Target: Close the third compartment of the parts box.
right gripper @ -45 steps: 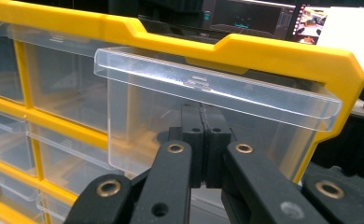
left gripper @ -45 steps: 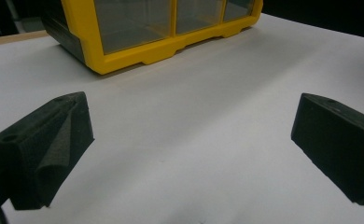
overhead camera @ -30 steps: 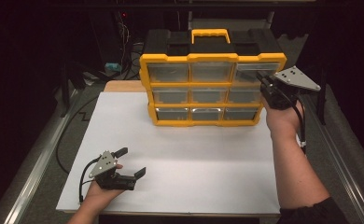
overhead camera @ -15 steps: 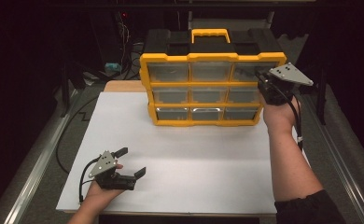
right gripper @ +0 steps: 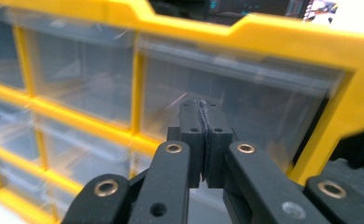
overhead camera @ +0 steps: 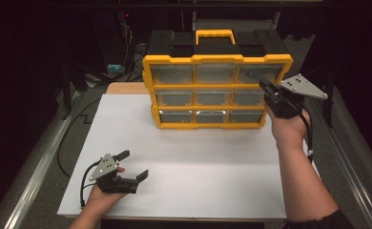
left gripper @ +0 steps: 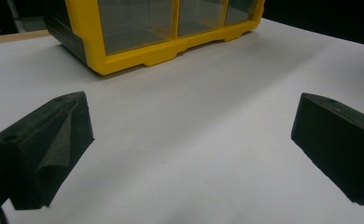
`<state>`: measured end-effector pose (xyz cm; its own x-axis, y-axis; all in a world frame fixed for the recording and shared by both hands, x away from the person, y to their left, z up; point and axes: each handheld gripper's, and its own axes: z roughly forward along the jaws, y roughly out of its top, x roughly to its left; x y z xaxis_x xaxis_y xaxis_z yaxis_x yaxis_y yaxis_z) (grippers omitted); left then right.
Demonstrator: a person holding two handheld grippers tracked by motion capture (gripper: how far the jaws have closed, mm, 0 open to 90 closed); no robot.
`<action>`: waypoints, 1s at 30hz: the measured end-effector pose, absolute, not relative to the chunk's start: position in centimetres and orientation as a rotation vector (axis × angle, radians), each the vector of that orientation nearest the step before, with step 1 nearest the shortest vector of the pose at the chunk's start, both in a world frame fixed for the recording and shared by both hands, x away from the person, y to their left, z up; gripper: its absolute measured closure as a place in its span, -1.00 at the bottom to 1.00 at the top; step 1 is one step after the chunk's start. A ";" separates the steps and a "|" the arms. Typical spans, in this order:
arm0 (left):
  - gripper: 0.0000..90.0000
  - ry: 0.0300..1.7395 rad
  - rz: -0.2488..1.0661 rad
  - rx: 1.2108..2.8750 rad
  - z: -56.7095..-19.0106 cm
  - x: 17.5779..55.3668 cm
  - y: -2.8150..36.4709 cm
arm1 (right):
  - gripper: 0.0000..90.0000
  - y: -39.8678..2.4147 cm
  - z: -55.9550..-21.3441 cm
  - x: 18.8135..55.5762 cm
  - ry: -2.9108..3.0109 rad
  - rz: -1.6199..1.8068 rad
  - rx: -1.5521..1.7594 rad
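A yellow-framed organiser cabinet with clear drawers and a black top stands at the back of the white table. My right gripper is held up at the cabinet's right side, shut with nothing between its jaws. In the right gripper view, the right gripper has its tips close in front of the top right drawer; whether they touch it I cannot tell. My left gripper rests low near the table's front left corner, open and empty. In the left gripper view, the left gripper faces the cabinet's bottom corner.
Metal rails run along both sides of the table. Cables and dark equipment lie behind the cabinet at the back left. A strip of wooden board shows behind the white sheet, left of the cabinet.
The right gripper has shifted slightly in front of the cabinet's right column, staying shut. The left gripper has not moved.
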<state>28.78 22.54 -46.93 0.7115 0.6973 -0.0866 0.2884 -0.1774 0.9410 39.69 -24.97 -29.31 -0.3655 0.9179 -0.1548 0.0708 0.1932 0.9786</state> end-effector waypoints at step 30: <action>-1.00 0.788 0.448 1.769 -46.9 28.7 22.6 | -0.52 -25.6 -41.5 34.0 1.866 1.330 1.075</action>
